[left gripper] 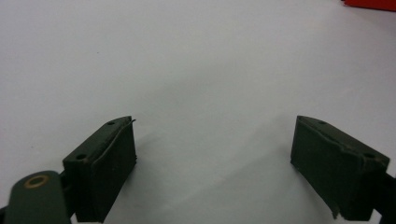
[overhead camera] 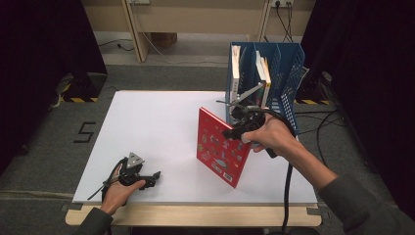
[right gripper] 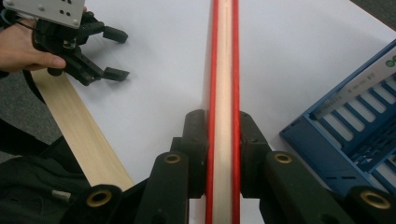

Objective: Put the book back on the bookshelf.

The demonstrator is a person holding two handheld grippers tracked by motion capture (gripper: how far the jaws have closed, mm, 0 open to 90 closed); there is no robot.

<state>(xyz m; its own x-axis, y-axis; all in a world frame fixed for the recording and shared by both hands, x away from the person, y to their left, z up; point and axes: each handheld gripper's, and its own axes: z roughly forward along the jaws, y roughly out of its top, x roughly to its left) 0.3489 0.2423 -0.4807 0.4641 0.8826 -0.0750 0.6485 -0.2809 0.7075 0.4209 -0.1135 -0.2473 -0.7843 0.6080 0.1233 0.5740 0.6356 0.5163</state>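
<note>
Keep the red book [overhead camera: 222, 147] upright and square to an empty slot of the blue rack [overhead camera: 288, 73] (it stands at the bench's far right edge). The right tongs [right gripper: 223, 140] clamp its top edge, book standing near the bench's right front. The left tongs [left gripper: 215, 154] gape wide, empty, near the front left corner.

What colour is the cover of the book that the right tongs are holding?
Red, with small multicoloured pictures on the front of the book; the high view shows it best.

Red picture book [overhead camera: 221, 148], thin, closed, standing upright on its lower edge, cover illustrated, near the surface's [overhead camera: 147, 127] front.
</note>
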